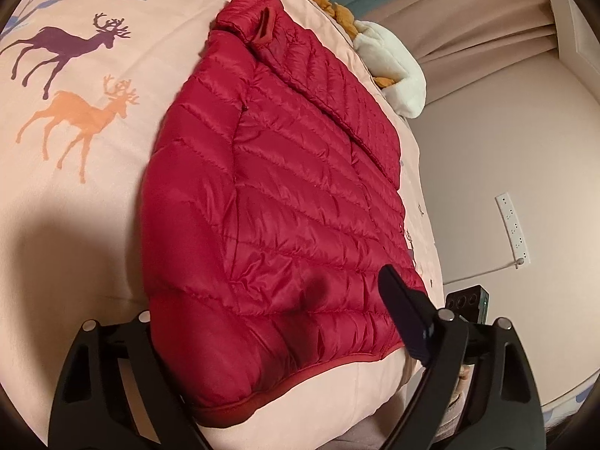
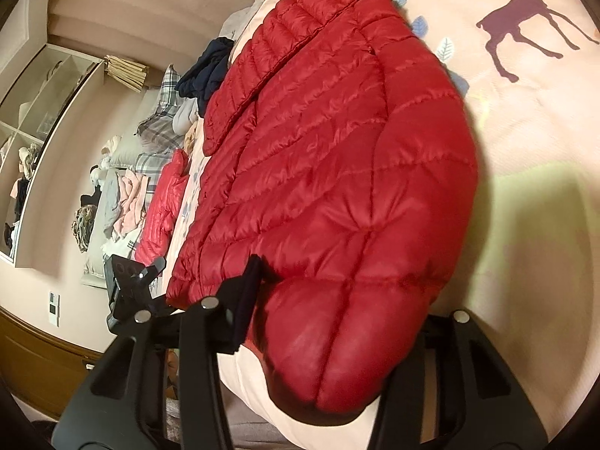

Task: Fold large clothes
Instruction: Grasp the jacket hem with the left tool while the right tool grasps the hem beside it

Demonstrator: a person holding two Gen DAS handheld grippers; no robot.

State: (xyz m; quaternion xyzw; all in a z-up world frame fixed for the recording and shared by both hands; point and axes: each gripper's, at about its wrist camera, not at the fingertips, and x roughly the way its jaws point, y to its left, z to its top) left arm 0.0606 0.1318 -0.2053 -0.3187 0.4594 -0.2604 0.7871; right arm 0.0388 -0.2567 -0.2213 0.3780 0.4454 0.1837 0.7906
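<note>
A red quilted puffer jacket (image 1: 285, 195) lies flat on a pink bedsheet with deer prints (image 1: 75, 120), its sleeves folded in over the body. My left gripper (image 1: 277, 322) is open around the jacket's hem corner: one finger (image 1: 401, 307) rests on top of the fabric, the other is hidden under the hem. In the right wrist view the jacket (image 2: 337, 172) fills the middle. My right gripper (image 2: 333, 300) is open around the other bottom corner, with one finger (image 2: 247, 292) on the fabric and the other hidden beneath.
A white and orange plush toy (image 1: 390, 63) lies at the bed's far edge. A pile of clothes (image 2: 157, 172) lies along the bed's left side in the right wrist view. A power strip (image 1: 512, 225) hangs on the wall. The other gripper's body (image 2: 127, 288) shows beside the jacket.
</note>
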